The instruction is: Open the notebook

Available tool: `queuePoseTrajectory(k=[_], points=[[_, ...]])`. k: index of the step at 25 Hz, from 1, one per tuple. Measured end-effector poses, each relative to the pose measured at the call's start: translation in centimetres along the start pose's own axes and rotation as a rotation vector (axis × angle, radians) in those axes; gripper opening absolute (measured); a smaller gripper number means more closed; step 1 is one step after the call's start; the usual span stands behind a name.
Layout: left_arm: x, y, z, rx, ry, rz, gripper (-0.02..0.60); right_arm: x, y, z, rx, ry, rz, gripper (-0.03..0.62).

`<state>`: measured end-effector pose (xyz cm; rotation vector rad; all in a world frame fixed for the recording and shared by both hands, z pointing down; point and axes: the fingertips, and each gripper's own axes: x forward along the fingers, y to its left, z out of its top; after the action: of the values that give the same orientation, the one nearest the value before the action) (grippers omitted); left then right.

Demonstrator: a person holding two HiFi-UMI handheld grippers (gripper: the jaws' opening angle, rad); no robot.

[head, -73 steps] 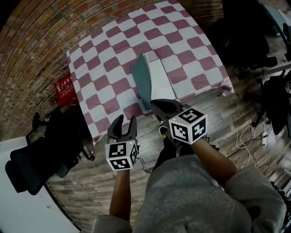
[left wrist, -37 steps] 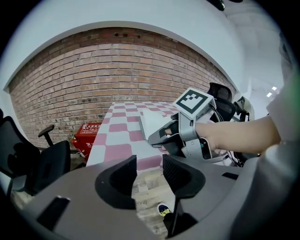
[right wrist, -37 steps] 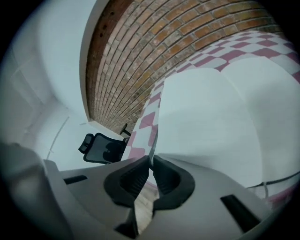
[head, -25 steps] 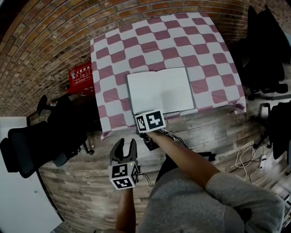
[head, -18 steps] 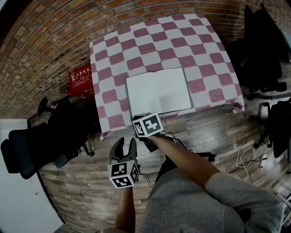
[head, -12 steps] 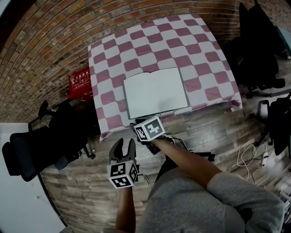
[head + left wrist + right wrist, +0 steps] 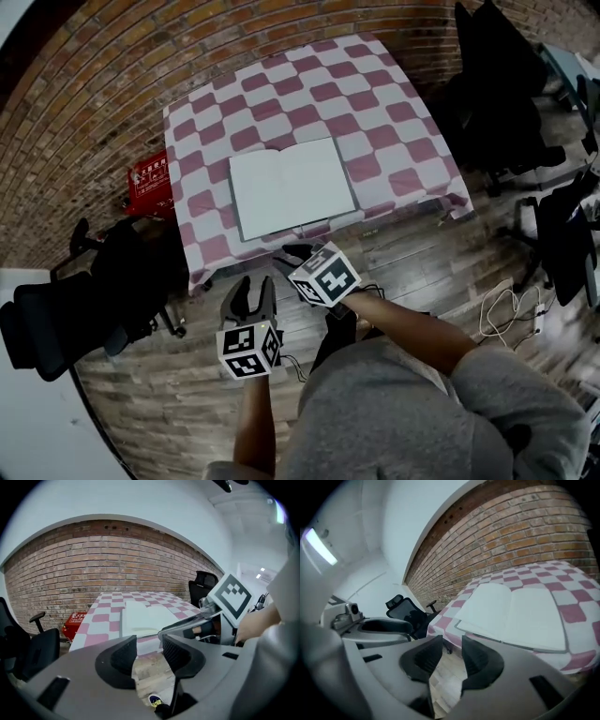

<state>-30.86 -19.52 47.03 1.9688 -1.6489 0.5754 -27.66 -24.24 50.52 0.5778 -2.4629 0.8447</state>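
Lying open and flat near the front edge of the checkered table, the notebook is showing both pages, so the opening is looking done. The right gripper is pulling back from it, its jaws having just been opening, empty; the left gripper is hanging beside it, its 2 jaws apart, empty.

Open notebook on checkered tablecloth
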Motion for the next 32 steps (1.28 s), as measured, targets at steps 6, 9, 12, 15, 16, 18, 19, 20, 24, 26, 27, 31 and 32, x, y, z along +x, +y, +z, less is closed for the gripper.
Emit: queuePoseTrajectory(k=[6, 9, 12, 15, 16, 18, 19, 20, 24, 26, 27, 31, 32], points=[[-2.4, -4.2, 0.7, 0.011, -0.054, -0.016, 0.172, -8.9, -0.7, 0.5, -0.101, -0.12, -0.07, 0.121], [-3.8, -6.6, 1.2, 0.037, -0.086, -0.02, 0.172, -13.8, -1.4, 1.3, -0.112, -0.213, -0.122, 0.12], [-5.5, -9.6, 0.9, 0.051, -0.114, -0.035, 0.172, -20.0, -1.2, 1.7, -0.119, -0.33, -0.17, 0.105], [-7.6, -12.9, 1.3, 0.076, -0.163, -0.044, 0.172, -26.5, -1.3, 1.3, -0.131, -0.438, -0.224, 0.068], [-8.4, -14.0, 1.5, 0.087, -0.184, -0.043, 0.172, -28.6, -1.4, 0.9, -0.142, -0.466, -0.243, 0.06], [-10.1, -16.0, 1.9, 0.105, -0.222, -0.046, 0.172, -32.4, -1.4, -0.1, -0.174, -0.508, -0.277, 0.049], [-10.9, -17.0, 2.1, 0.109, -0.237, -0.054, 0.17, -34.2, -1.4, -0.7, -0.19, -0.522, -0.293, 0.047], [-11.6, -18.0, 2.1, 0.109, -0.251, -0.066, 0.17, -35.9, -1.4, -1.3, -0.204, -0.532, -0.308, 0.044], [-14.1, -21.5, 2.2, 0.105, -0.294, -0.1, 0.17, -41.2, -1.3, -3.4, -0.247, -0.547, -0.36, 0.041], [-14.9, -23.0, 2.1, 0.101, -0.307, -0.109, 0.164, -43.2, -1.3, -4.3, -0.257, -0.552, -0.375, 0.041], [-15.2, -23.6, 2.0, 0.099, -0.311, -0.111, 0.158, -44.1, -1.3, -4.8, -0.259, -0.553, -0.382, 0.041], [-15.5, -25.5, 1.3, 0.096, -0.316, -0.095, 0.116, -46.4, -1.8, -6.7, -0.279, -0.55, -0.434, 0.041], [-15.6, -25.7, 1.2, 0.101, -0.317, -0.084, 0.1, -46.8, -2.0, -7.1, -0.274, -0.554, -0.445, 0.041]])
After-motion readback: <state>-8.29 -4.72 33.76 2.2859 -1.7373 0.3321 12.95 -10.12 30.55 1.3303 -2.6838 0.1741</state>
